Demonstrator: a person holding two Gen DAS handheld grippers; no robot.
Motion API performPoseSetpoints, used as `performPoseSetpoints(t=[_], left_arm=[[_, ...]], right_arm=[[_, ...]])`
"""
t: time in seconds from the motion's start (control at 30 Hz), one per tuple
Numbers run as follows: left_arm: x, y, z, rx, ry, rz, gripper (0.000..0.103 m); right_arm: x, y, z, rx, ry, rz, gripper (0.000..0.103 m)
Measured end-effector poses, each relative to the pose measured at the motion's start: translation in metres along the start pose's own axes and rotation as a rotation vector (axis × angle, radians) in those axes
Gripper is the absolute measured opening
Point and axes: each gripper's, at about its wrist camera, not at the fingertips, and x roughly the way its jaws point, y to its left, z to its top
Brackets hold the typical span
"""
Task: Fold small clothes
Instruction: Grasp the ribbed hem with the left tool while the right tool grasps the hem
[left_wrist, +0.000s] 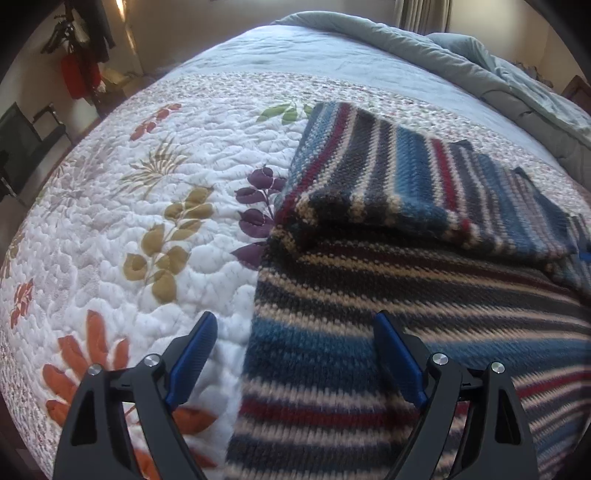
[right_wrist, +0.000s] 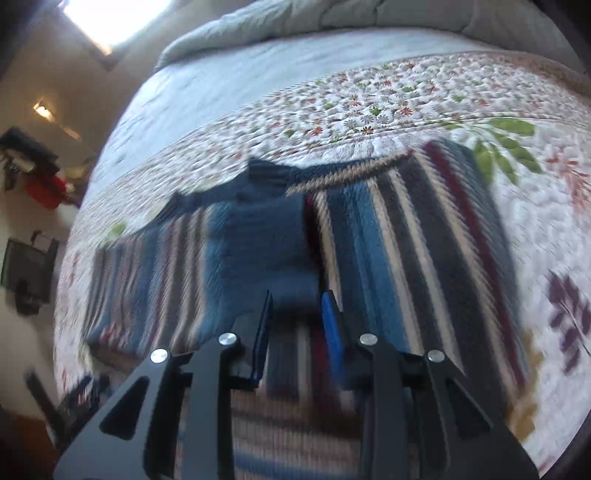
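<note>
Left tool (left_wrist: 295, 325) spread wide, blue pads well apart, gripping nothing; one pad (left_wrist: 195, 354) above the bare quilt, the other (left_wrist: 397, 360) above the striped knit. Pointed steeply down at the near left edge of the striped sweater (left_wrist: 388, 295), which runs between the two pads.

Right tool (right_wrist: 297, 306) parted only a little, a narrow gap between its blue pads (right_wrist: 332, 332), nothing pinched there. Hung over the middle of the same sweater (right_wrist: 369, 240), close to a dark blue folded-over part; picture heavily motion-blurred, so contact with the knit impossible to judge.

Sweater knitted in blue, navy, cream and dark red stripes, lying flat on the bed, with one portion doubled over on top of the rest so that a thick rolled fold edge (left_wrist: 332, 218) crosses it in the left wrist view. Stripes of the upper layer at an angle to those of the lower.

Beneath it a white floral quilt (left_wrist: 147, 221) with orange, olive, purple and green leaf motifs. Farther back a pale blue sheet (left_wrist: 314, 55), then a bunched grey-blue comforter (left_wrist: 461, 62) at the head of the bed. At the left margin, dark furniture and something red (left_wrist: 77, 77) against the wall.
</note>
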Motion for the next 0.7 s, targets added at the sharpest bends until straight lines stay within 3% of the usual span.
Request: performPoseSetpoints(t=[0.07,0.17,0.3,0.4,0.5,0.6,0.7], left_arm=[[-0.020,0.006,-0.005,0.006,0.000,-0.034,0.087],[-0.048,0.020,-0.032,0.027,0.010,-0.079,0.087],[-0.073,0.047,-0.080,0.054,0.077,-0.064,0.087],[-0.087,0.060,-0.118,0.044,0.156,-0.095,0.087],[-0.096,0.069,-0.157,0.026,0.235,-0.137,0.087],[-0.101,0.068,-0.182,0.015,0.267,-0.162,0.087],[-0.108,0.060,-0.198,0.009,0.281,-0.240,0.087]], right_arm=[[-0.031,-0.003,-0.030,-0.042,0.008,0.008,0.029],[-0.074,-0.020,-0.089,-0.093,0.056,-0.009,0.037],[-0.106,-0.042,-0.163,-0.112,0.118,-0.018,0.040],[-0.122,-0.064,-0.222,-0.079,0.162,-0.001,0.041],[-0.133,-0.071,-0.266,-0.074,0.169,-0.003,0.042],[-0.138,-0.077,-0.295,-0.061,0.160,0.013,0.044],[-0.142,-0.085,-0.316,-0.035,0.157,0.030,0.046]])
